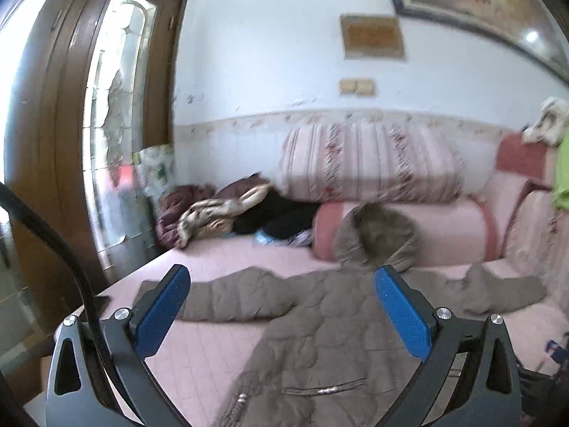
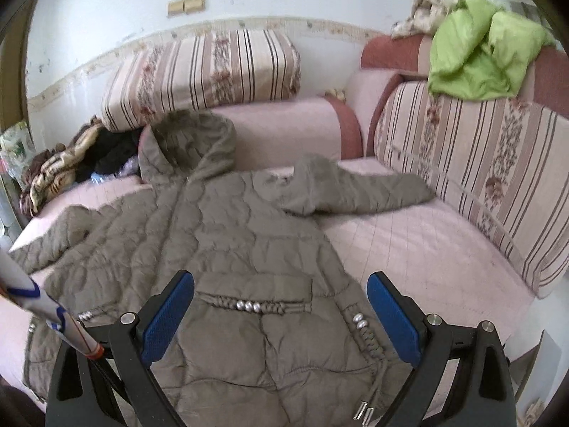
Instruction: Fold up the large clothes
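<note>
A grey-brown quilted hooded coat (image 1: 320, 323) (image 2: 220, 235) lies spread flat on the pink sofa seat (image 2: 409, 249), front up, both sleeves stretched out to the sides. Its hood (image 2: 193, 140) rests against the pink back cushion. My left gripper (image 1: 281, 281) hovers open above the coat's left half, nothing between its blue pads. My right gripper (image 2: 281, 286) hangs open over the lower right part of the coat, above a braided pocket trim with silver beads (image 2: 252, 306). Neither gripper touches the fabric.
A striped floral cushion (image 2: 202, 71) sits on the sofa back. A heap of dark and tan clothes (image 1: 227, 213) fills the left corner. A green garment (image 2: 480, 46) drapes over the right sofa arm. A wooden door (image 1: 71, 124) stands at the left.
</note>
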Action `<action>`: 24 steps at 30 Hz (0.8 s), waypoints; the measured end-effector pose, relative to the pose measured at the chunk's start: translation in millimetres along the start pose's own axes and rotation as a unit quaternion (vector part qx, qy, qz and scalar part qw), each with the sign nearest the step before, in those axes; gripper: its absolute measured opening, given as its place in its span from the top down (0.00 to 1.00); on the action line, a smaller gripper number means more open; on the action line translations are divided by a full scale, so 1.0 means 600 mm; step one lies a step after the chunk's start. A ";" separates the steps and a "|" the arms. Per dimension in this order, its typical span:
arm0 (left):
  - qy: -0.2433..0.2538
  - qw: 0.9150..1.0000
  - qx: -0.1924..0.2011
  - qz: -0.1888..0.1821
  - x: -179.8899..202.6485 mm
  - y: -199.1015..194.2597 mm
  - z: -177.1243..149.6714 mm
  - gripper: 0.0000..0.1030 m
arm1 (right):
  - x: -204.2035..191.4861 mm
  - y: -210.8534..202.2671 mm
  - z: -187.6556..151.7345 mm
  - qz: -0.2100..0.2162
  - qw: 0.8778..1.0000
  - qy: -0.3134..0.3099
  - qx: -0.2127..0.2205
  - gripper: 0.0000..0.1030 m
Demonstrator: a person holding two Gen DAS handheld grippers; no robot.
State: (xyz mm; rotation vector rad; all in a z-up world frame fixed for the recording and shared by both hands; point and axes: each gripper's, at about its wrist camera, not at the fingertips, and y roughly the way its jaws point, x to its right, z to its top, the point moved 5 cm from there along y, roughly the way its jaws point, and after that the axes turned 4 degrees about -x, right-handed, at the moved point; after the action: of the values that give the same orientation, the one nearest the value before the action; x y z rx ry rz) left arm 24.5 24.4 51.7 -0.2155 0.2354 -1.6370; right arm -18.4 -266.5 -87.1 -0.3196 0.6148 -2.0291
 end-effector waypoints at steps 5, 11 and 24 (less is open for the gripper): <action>-0.022 0.988 -0.102 -0.111 -0.002 0.017 -0.025 0.00 | -0.003 -0.050 0.026 -0.003 0.999 0.000 0.044 0.01; -0.045 0.983 -0.159 -0.083 -0.032 0.043 -0.056 0.00 | -0.014 -0.066 0.026 -0.008 0.999 -0.017 0.045 0.01; -0.055 0.978 -0.200 0.009 -0.125 0.093 -0.111 0.00 | -0.041 -0.039 0.017 -0.002 0.999 -0.048 0.014 0.01</action>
State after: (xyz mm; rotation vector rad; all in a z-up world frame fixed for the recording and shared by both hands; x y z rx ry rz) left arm 65.3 96.7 -27.6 -0.6066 0.4800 -1.5415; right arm -18.2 -238.6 -65.0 -0.3984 0.5264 -2.0110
